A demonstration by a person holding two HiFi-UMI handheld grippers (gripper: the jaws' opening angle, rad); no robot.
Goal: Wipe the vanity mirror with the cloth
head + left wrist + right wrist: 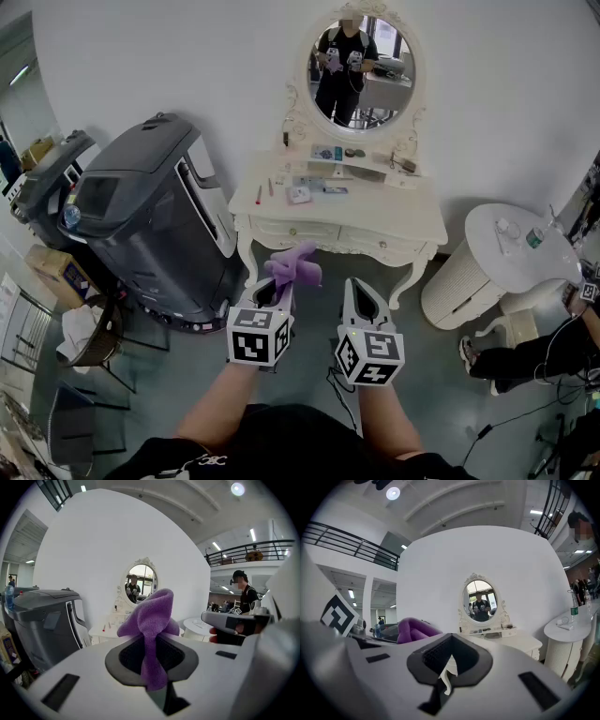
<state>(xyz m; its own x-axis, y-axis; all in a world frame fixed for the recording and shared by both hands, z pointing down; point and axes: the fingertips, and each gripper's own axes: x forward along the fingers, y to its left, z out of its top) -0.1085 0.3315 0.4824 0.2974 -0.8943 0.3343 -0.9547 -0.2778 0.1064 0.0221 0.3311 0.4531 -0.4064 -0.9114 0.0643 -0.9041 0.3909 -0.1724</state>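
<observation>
The oval vanity mirror [364, 67] hangs in a white ornate frame above the white vanity table [424, 225], well ahead of both grippers. My left gripper [278, 289] is shut on a purple cloth [296, 264] that bunches up above its jaws. In the left gripper view the cloth [152, 620] hangs down between the dark pads, with the mirror [141, 582] far behind it. My right gripper [362, 298] is beside the left one, shut with nothing in it. The right gripper view shows the mirror [481, 600] straight ahead and the cloth [415, 629] at the left.
A large grey machine [155, 216] stands left of the vanity. A round white side table [520, 248] with a bottle is at the right, and a seated person's legs [525, 354] are below it. Small items lie on the vanity top [323, 183]. Boxes and chairs [56, 272] crowd the far left.
</observation>
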